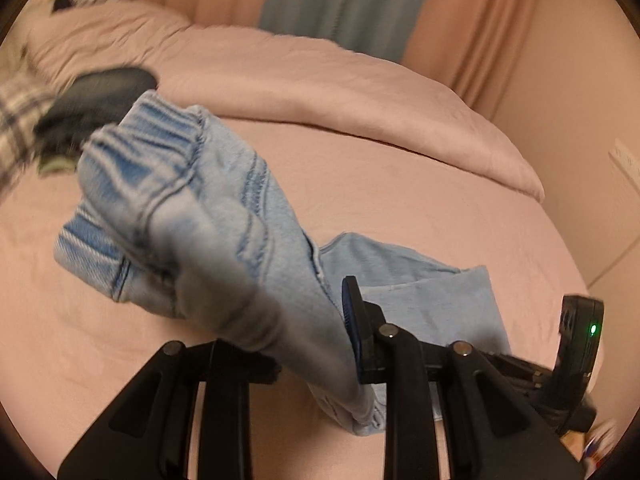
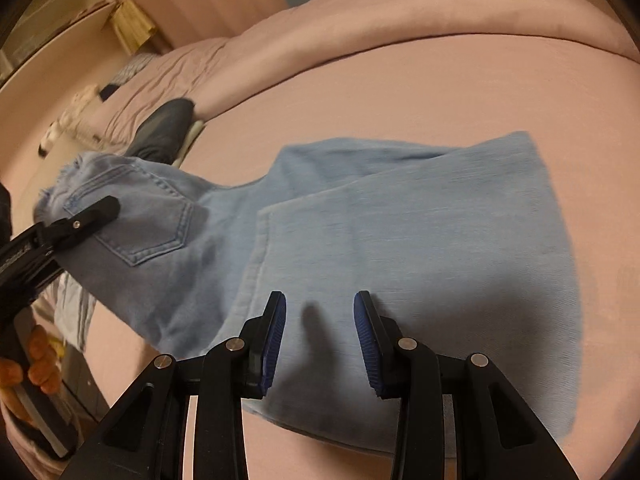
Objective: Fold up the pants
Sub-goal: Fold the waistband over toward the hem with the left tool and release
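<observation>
- The light blue denim pants (image 2: 400, 240) are lying partly on the pink-sheeted bed (image 2: 440, 92), with the legs folded flat under my right side and the waist end lifted off the sheet.
- My left gripper (image 1: 312, 344) is holding the pants: its fingers are pinching a bunch of the denim, and the elastic waistband (image 1: 160, 152) is hanging raised and blurred in front of that camera.
- From the right wrist view, my left fingers (image 2: 96, 212) are lying across the back pocket (image 2: 156, 224) near the waist.
- My right gripper (image 2: 320, 344) is hovering just above the folded leg, its blue-padded fingers (image 2: 276, 340) standing apart with nothing between them.
- A rumpled pink duvet (image 1: 320, 80) is lying along the far side of the bed.
- A dark rounded object (image 2: 164, 132) is sitting beside the waist end, too blurred for me to identify.
</observation>
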The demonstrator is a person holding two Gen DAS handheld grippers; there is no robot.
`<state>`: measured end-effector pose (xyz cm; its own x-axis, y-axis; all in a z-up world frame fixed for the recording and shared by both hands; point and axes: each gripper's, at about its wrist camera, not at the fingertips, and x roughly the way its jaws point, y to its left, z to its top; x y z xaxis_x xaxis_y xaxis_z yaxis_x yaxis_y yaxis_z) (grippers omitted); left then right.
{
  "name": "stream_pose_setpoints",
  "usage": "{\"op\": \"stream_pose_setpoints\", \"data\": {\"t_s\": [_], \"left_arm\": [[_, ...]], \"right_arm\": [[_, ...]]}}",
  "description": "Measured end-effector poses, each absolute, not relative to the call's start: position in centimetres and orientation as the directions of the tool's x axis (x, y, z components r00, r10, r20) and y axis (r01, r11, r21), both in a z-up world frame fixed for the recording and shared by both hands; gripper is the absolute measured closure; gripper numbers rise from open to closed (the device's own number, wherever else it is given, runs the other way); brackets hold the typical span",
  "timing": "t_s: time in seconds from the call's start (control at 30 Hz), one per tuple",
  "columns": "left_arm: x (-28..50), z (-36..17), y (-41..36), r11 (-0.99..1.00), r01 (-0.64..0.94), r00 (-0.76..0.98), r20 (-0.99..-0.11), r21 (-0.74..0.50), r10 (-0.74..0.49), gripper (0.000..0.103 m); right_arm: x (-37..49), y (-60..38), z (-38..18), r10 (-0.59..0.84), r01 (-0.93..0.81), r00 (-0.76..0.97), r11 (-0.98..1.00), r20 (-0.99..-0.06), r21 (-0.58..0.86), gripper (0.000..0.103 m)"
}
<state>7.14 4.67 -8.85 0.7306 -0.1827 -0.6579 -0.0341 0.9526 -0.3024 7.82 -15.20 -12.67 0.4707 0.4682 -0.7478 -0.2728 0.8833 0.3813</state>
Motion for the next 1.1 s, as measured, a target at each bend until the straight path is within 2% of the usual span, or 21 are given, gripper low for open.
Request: {"op": "stream_pose_setpoints", "data": {"t_s": [0.27,0.4,0.47,0.57,0.63,0.67,0.7,0.77,0.87,1.1], "left_arm": [[7.3,-7.8,-0.4,0.980,0.102,0.735,-0.651,-0.172,-0.191,0.079],[7.6,-8.4,-3.4,0.977,0.179,0.712,-0.671,-0.113,-0.208,0.079],[7.8,-9.2,-4.9,0.971,0.222,0.687,-0.692,-0.091,-0.222,0.078],[7.9,-10.9,-7.1,0.956,0.290,0.633,-0.738,-0.054,-0.234,0.072],[8.0,-12.3,-8.1,0.946,0.320,0.586,-0.775,-0.045,-0.235,0.058],[8.1,-13.1,-8.4,0.943,0.331,0.558,-0.798,-0.039,-0.229,0.044],[7.9,-13.5,-8.5,0.942,0.335,0.544,-0.808,-0.037,-0.225,0.036],[7.2,-13.9,-8.4,0.933,0.359,0.540,-0.808,-0.032,-0.236,0.033],[6.3,-13.6,-7.7,0.926,0.376,0.556,-0.797,-0.010,-0.235,0.020],[4.3,-13.3,-3.7,0.955,0.283,0.590,-0.769,-0.088,-0.246,0.020]], "right_arm": [[7.0,-18.5,-12.1,0.484,-0.217,0.521,0.872,-0.703,0.439,0.064],[6.8,-21.3,-12.5,0.508,-0.131,0.542,0.838,-0.669,0.530,0.049],[7.2,-22.5,-12.7,0.513,-0.095,0.544,0.824,-0.664,0.559,0.048],[6.9,-24.4,-13.4,0.529,-0.047,0.546,0.793,-0.649,0.607,0.046],[6.6,-25.7,-13.8,0.556,-0.036,0.546,0.763,-0.627,0.645,0.046],[6.5,-26.1,-14.0,0.571,-0.038,0.539,0.750,-0.619,0.660,0.046],[6.5,-26.4,-14.2,0.589,-0.048,0.525,0.742,-0.615,0.669,0.046],[6.5,-26.6,-14.3,0.581,-0.051,0.513,0.755,-0.632,0.653,0.046],[6.5,-26.8,-14.4,0.616,-0.077,0.492,0.734,-0.615,0.674,0.045],[7.1,-26.3,-14.1,0.633,-0.134,0.422,0.751,-0.649,0.646,0.043]]}}
